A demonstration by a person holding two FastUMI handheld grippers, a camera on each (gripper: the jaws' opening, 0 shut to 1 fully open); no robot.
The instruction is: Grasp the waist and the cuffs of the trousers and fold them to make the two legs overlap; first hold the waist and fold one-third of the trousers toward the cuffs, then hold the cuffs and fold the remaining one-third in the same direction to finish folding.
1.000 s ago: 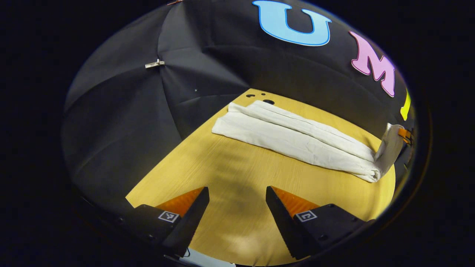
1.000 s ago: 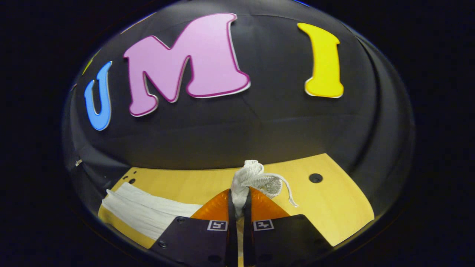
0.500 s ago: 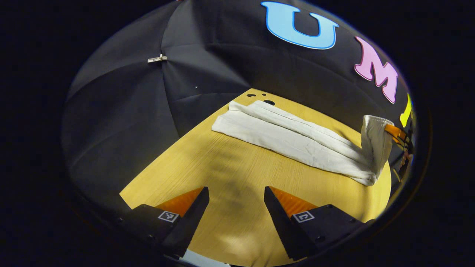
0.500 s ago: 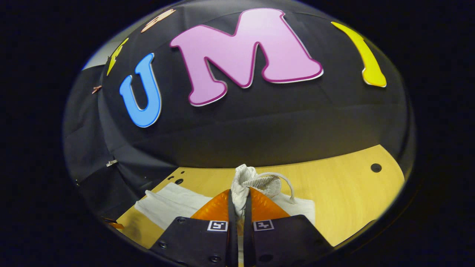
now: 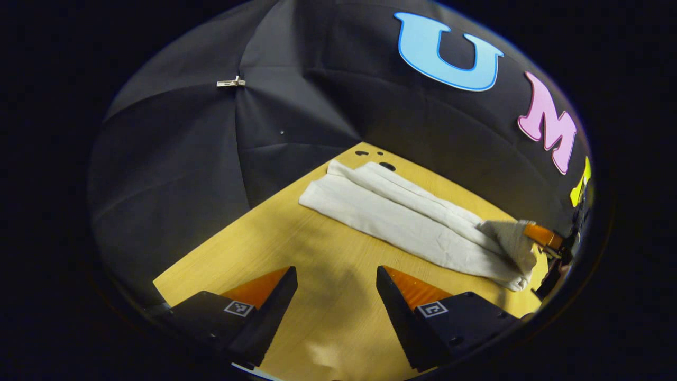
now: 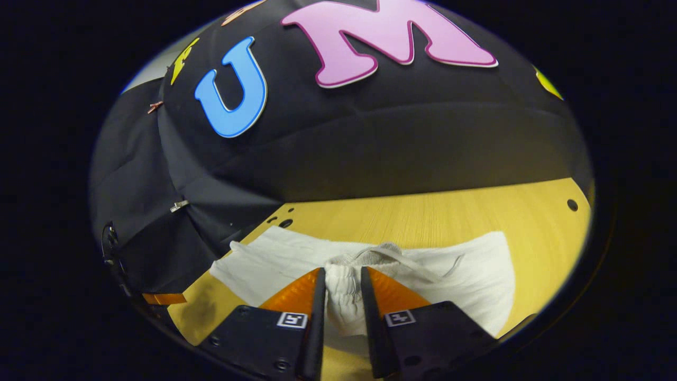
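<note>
The trousers (image 5: 407,219) are lying on the counter (image 5: 317,254) with legs already overlapped. The right hand-held gripper (image 6: 341,286) is laying the waist (image 6: 344,288) down over the legs, its jaws parting slightly with the gathered waistband between them; the first third looks nearly done, the cuff fold remains. The left hand-held gripper (image 5: 337,286) is hovering wide open, empty, near the counter's near edge. Half a second ago the waist was lifted and pinched tight.

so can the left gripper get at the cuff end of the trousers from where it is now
Probably yes. The left gripper is open over bare table, and nothing lies between it and the cuff end of the trousers.
</note>
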